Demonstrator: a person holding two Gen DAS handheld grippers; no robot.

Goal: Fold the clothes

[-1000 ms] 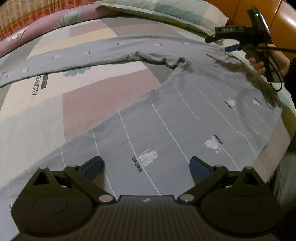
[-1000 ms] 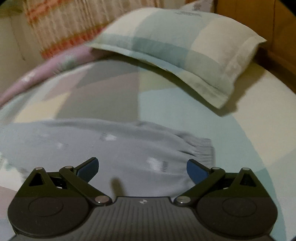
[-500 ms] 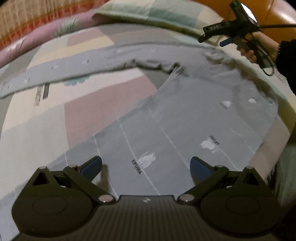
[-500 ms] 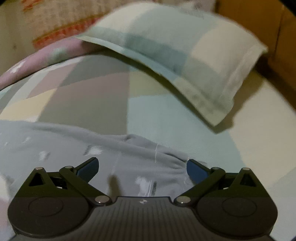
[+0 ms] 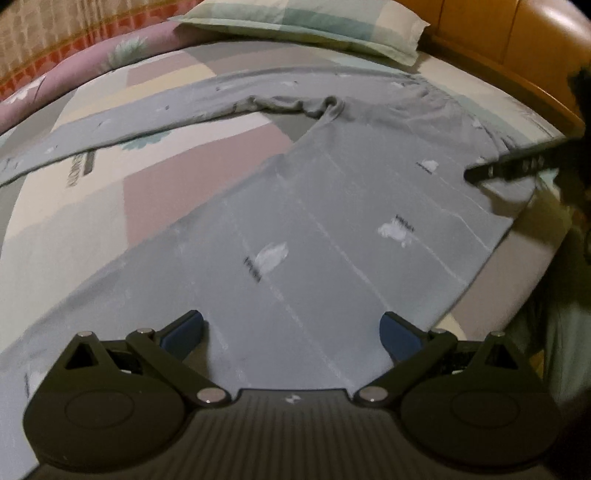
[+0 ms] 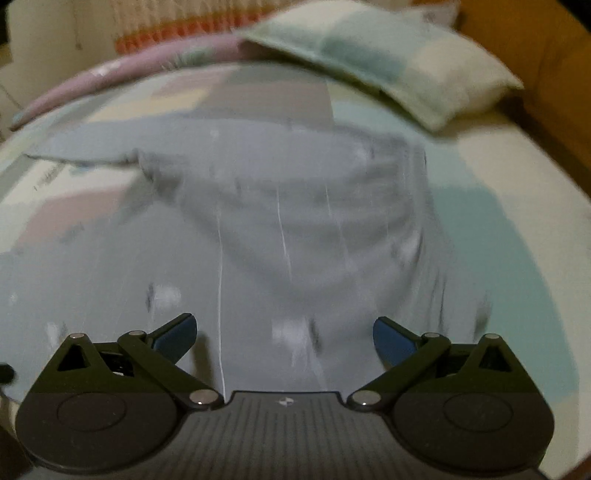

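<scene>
Grey trousers [image 5: 332, 221] with thin white stripes and small white prints lie spread on the bed, one leg running to the far left, the other toward me. My left gripper [image 5: 291, 332] hovers open low over the near leg. In the right wrist view the same trousers [image 6: 295, 229] show blurred, waistband end bunched in soft folds. My right gripper [image 6: 284, 336] is open above that end, nothing between its blue pads. Part of the right gripper [image 5: 513, 166] appears at the right edge of the left wrist view, over the waistband.
A patchwork bedsheet [image 5: 110, 192] covers the bed. A checked pillow [image 5: 306, 26] lies at the head, also seen as the pillow [image 6: 399, 70] in the right wrist view. A wooden headboard [image 5: 517, 44] runs along the far right. A pink quilt [image 5: 74, 74] is rolled at the far left.
My right gripper has come back from the pillow end and now sits low over the waistband. The left gripper has shifted slightly along the leg. Both stayed open.
</scene>
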